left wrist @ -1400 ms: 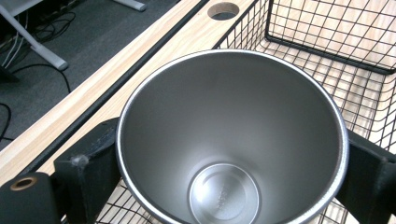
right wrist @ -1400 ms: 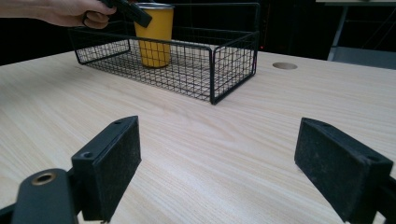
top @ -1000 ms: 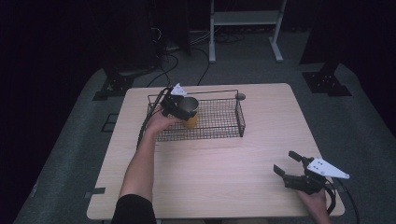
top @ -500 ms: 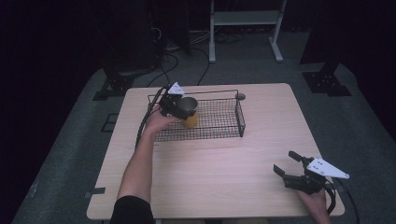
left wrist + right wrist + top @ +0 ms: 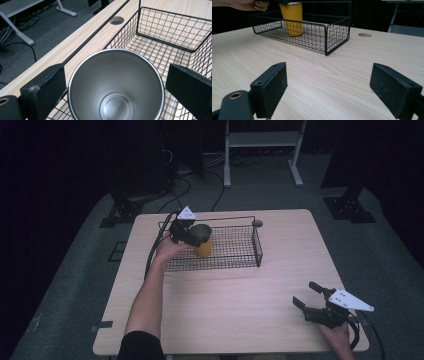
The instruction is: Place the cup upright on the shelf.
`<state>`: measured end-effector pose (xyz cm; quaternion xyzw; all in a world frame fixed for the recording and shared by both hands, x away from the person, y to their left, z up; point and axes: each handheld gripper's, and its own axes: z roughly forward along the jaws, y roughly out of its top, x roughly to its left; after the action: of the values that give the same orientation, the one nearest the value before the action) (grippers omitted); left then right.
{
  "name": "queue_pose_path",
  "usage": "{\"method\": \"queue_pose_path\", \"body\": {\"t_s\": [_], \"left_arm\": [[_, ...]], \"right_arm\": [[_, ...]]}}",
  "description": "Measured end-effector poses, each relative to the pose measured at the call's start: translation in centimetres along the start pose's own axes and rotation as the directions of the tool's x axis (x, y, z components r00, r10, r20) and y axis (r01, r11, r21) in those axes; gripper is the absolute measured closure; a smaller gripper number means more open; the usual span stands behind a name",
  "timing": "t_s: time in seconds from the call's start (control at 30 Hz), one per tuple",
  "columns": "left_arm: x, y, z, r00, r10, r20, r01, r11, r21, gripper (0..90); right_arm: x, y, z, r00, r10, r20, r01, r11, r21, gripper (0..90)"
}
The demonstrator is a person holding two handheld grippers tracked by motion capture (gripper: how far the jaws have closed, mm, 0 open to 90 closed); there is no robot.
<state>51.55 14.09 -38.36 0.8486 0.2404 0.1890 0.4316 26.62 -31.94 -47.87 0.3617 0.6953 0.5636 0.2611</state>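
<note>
A yellow steel cup (image 5: 203, 248) stands upright at the left end of a black wire basket (image 5: 258, 246). My left gripper (image 5: 193, 234) reaches over it from the left. In the left gripper view I look straight down into the cup (image 5: 116, 85), with one jaw on either side of its rim and a thin gap at each. My right gripper (image 5: 307, 295) rests open near the table's front right corner, with bare wood between its jaws. Far ahead of the right gripper (image 5: 328, 85) in its own view are the cup (image 5: 291, 20) and the basket (image 5: 337, 32).
The wooden table (image 5: 235, 310) has a round cable hole (image 5: 257, 223) just behind the basket's right end. A black slot (image 5: 100, 25) runs along the table's far edge. Cables and a white metal frame (image 5: 262, 140) lie on the floor beyond.
</note>
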Motion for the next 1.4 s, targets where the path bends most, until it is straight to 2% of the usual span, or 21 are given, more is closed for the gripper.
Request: {"method": "queue_pose_path", "body": {"t_s": [0.3, 0.6, 0.8, 1.07, 1.2, 1.4], "left_arm": [[-0.1, 0.5, -1.0, 1.0, -0.007, -0.003, 0.007, 0.9986, -0.052, 2.1], [-0.5, 1.0, -1.8, 0.9998, -0.014, 0.017, 0.015, 0.9954, -0.094, 2.1], [-0.8, 1.3, -2.4, 0.9998, -0.001, 0.019, 0.004, 0.9927, -0.12, 2.1], [-1.3, 0.9, -3.0, 0.9995, -0.006, 0.029, 0.01, 0.9887, -0.15, 2.1], [-1.5, 0.7, -3.4, 0.9988, -0.022, 0.043, 0.029, 0.9848, -0.171, 2.1], [-2.1, 0.5, -4.0, 0.9992, -0.007, 0.039, 0.015, 0.9822, -0.187, 2.5]], "right_arm": [[0.0, 0.0, 0.0, 1.0, -0.003, -0.002, 0.003, 1.0, -0.001, 13.5], [0.0, 0.0, 0.0, 1.0, -0.005, -0.008, 0.005, 1.0, -0.003, 13.5], [0.0, 0.0, 0.0, 0.9999, -0.005, -0.009, 0.005, 1.0, -0.002, 13.5], [0.0, 0.0, 0.0, 1.0, -0.004, -0.007, 0.004, 1.0, 0.0, 13.5], [0.0, 0.0, 0.0, 1.0, -0.003, -0.007, 0.003, 1.0, 0.001, 13.5], [0.0, 0.0, 0.0, 1.0, -0.003, -0.008, 0.003, 1.0, 0.001, 13.5]]}}
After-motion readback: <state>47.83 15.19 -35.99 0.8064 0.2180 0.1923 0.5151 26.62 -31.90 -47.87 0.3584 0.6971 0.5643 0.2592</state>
